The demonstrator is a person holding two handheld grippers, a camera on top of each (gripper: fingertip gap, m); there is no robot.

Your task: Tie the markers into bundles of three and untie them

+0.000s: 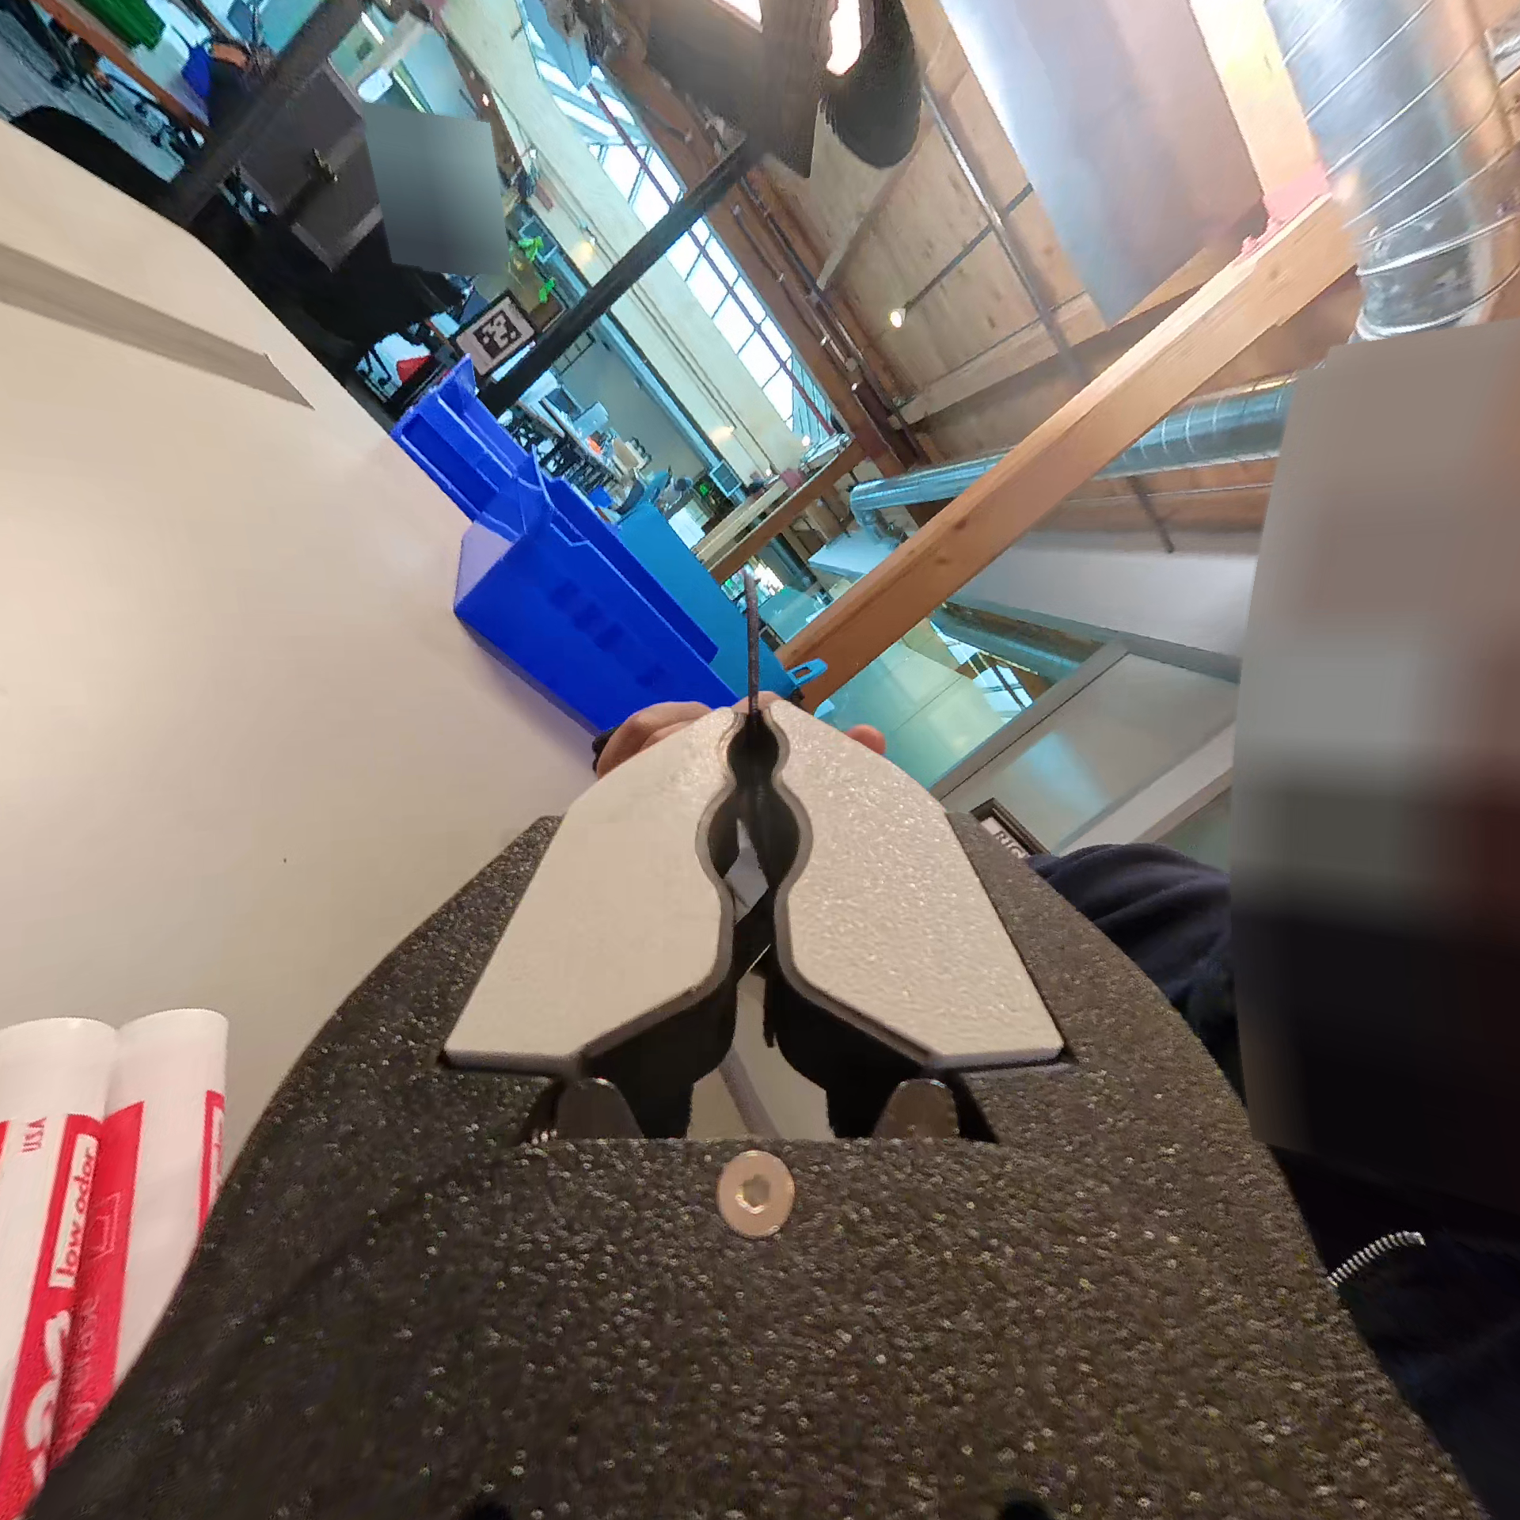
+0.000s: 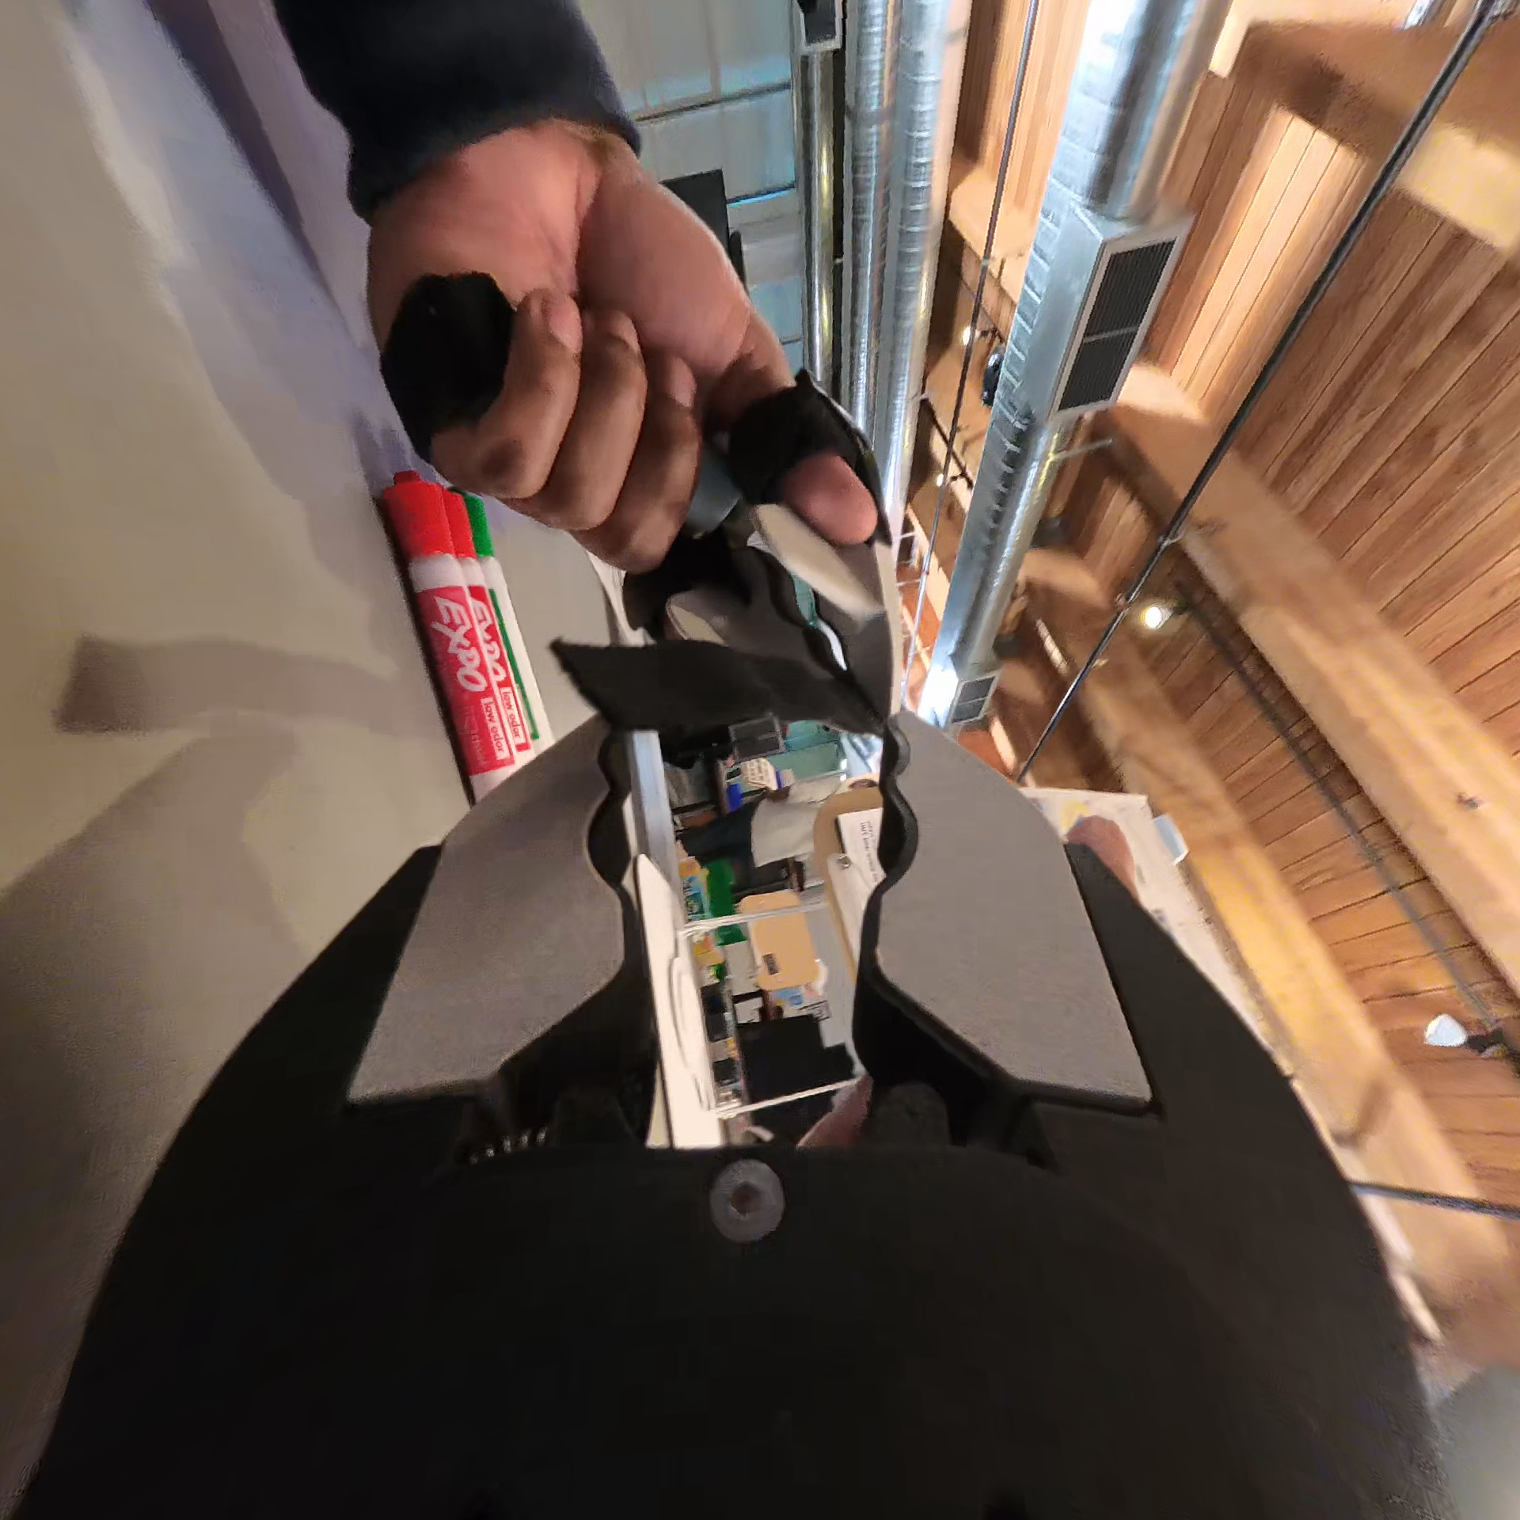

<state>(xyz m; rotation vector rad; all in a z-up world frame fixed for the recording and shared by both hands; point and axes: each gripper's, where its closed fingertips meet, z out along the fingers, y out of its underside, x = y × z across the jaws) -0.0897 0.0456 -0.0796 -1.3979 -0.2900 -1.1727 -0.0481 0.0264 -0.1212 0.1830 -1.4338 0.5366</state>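
Currently both grippers are lifted off the table (image 2: pixel 164 576) and tilted steeply, so each camera is seeing mostly ceiling. I judge that the person is holding them up like this to stretch a black strap (image 2: pixel 707 683) between them, away from the markers (image 2: pixel 469 641), perhaps just after the untying or just before the wrapping; which of the two I cannot tell.

Concerning the left gripper (image 1: pixel 753 720), its jaws are pressed together and are pinching the strap edge-on, with a thin dark end sticking out past the tips toward 12 o'clock. In the right view the same gripper is appearing at about 12 o'clock, held by a hand (image 2: pixel 592 354) in a dark sleeve, and the strap is running from it to the right gripper (image 2: pixel 744 728).

The right gripper is standing wide apart, with a clear gap between the fingers. The strap is lying across its tips and seems to touch the right tip, but nothing is clamped there.

The markers are lying side by side on the table, touching each other, at about 10 o'clock from the right gripper: two with red caps and one with a green cap. No band is showing around them. In the left view their white barrels are at 8 o'clock. A blue bin (image 1: pixel 576 609) is standing on the table at 11 o'clock there.
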